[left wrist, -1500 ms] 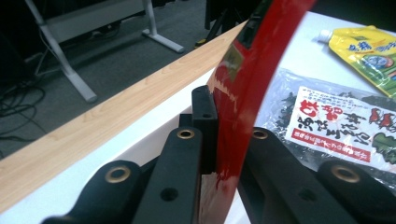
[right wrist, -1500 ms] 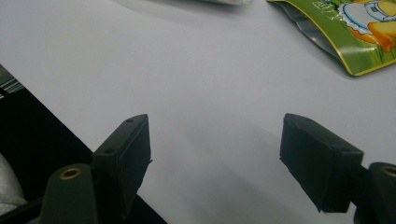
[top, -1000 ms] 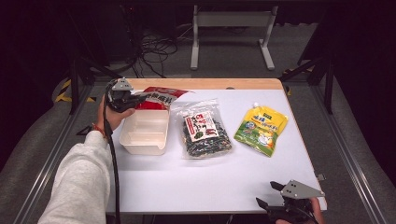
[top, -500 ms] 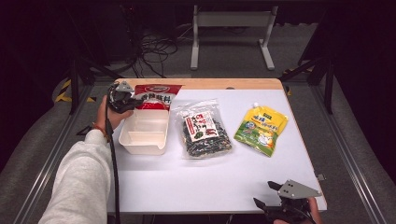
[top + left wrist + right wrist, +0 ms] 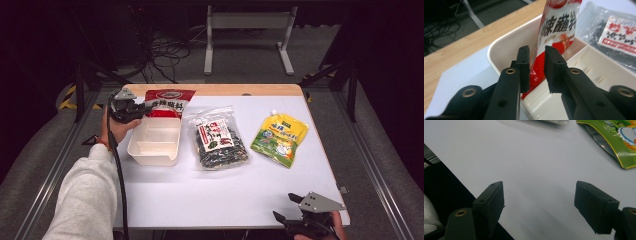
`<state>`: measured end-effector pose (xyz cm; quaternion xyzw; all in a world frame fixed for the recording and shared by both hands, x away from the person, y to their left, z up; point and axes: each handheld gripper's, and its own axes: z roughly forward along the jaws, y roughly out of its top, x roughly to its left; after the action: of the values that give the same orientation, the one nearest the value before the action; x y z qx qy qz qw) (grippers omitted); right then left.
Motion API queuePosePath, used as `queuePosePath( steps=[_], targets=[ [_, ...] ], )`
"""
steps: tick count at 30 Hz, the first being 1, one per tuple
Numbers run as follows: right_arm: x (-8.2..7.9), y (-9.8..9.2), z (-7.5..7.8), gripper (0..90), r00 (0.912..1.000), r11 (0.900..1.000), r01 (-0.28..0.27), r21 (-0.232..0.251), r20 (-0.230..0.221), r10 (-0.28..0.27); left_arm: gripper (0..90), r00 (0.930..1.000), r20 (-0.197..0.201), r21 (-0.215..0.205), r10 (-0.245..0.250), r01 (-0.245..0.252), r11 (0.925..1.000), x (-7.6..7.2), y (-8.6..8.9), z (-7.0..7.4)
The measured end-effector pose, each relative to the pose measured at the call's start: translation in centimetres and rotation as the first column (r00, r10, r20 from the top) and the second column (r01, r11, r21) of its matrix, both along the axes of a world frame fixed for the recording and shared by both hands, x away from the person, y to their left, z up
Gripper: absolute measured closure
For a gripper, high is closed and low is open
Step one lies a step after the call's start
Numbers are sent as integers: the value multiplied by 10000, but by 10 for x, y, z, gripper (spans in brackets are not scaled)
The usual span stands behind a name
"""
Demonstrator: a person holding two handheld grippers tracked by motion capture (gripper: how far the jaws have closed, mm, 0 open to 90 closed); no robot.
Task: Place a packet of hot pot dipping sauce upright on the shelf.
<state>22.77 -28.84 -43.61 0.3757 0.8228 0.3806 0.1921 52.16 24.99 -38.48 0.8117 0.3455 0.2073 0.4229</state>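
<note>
A red and white snack pouch (image 5: 169,102) (image 5: 559,22) stands tilted with its lower end inside the far end of a white plastic container (image 5: 150,157) (image 5: 506,47). My left gripper (image 5: 144,110) (image 5: 537,48) reaches over the container's far left corner. Its jaws have just been opening, and the pouch's lower edge sits in the narrow gap between them, no longer squeezed. My right gripper (image 5: 282,206) (image 5: 539,187) rests at the table's near right edge, open wide with only bare white tabletop between its jaws.
A clear bag of dark snack (image 5: 216,142) (image 5: 614,32) lies right of the container. A green and yellow spout pouch (image 5: 280,137) (image 5: 614,137) lies further right. The white table (image 5: 225,195) has a wooden strip along its far edge. Metal frames and cables stand beyond.
The red pouch has shifted a little left and settled against the container's far end. My left jaws have parted off it. The right gripper stays put.
</note>
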Motion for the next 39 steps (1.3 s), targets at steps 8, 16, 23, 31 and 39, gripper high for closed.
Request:
queuePosePath(
  steps=[8, 16, 23, 31, 39],
  targets=[
    [9, -2, 0, 241, 10000, 10000, 48, 32, -44, -47, 622, 9977, 661, -436, -160, 189, 9989, -31, 1, 12],
    [23, -11, 2, 247, 9996, 9992, 298, 266, -39, -297, 495, 9941, 1066, -582, -191, 254, 9980, -67, 1, 16],
    [34, -20, 7, 250, 9982, 9979, 572, 302, 168, -577, 428, 9876, 1491, -565, -491, 581, 9967, -104, 0, 19],
    [48, -35, 12, 254, 9931, 9936, 1091, 302, 407, -1103, 334, 9856, 1630, -878, -443, 592, 9944, -140, -7, 13],
    [66, -47, 16, 260, 9856, 9864, 1593, 416, 505, -1613, 239, 9751, 2011, -938, -933, 1140, 9891, -175, -18, 13]
  ],
)
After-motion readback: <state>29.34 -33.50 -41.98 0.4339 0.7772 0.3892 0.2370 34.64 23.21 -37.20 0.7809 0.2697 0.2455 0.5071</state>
